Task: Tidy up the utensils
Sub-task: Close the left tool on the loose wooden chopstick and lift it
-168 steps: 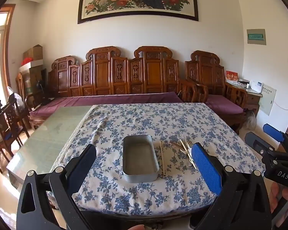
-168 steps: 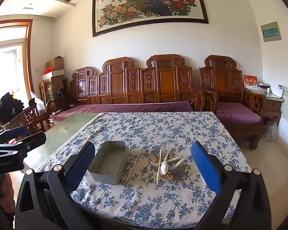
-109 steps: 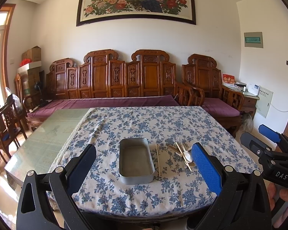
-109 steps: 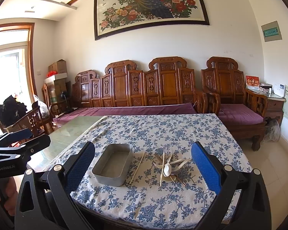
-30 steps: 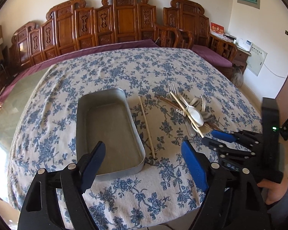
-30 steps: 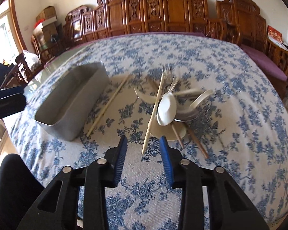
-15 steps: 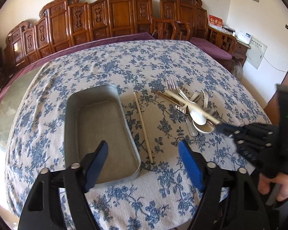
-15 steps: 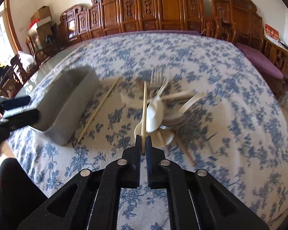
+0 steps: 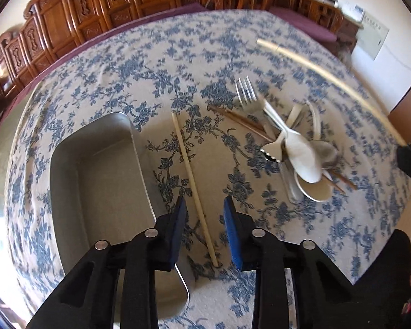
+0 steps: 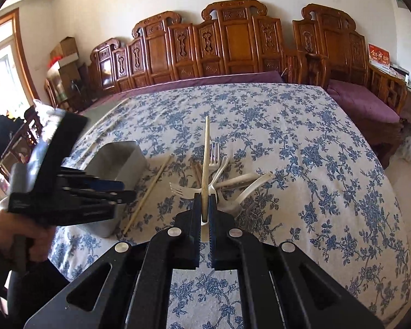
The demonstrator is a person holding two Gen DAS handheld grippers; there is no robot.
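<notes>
A pale chopstick [image 9: 194,189] lies on the flowered cloth just right of the empty metal tray [image 9: 101,197]. My left gripper [image 9: 202,205] straddles it near its close end. The jaws are closing, with a gap still on each side of the stick. My right gripper [image 10: 204,200] is shut on a second pale chopstick [image 10: 206,159], held above the pile and pointing away from me. That stick [image 9: 328,74] crosses the upper right of the left wrist view. A pile of forks and spoons [image 9: 296,148] with dark chopsticks lies right of the tray.
Carved wooden benches [image 10: 233,44] with purple cushions line the table's far side and right. The cloth ends at the near table edge [image 9: 383,246]. Bare glass tabletop [image 10: 96,112] shows at the far left. A hand [image 10: 27,235] holds the left gripper beside the tray.
The left gripper came down over the lying chopstick and its jaws narrowed around it. The right gripper shut on a chopstick from the pile and raised it.
</notes>
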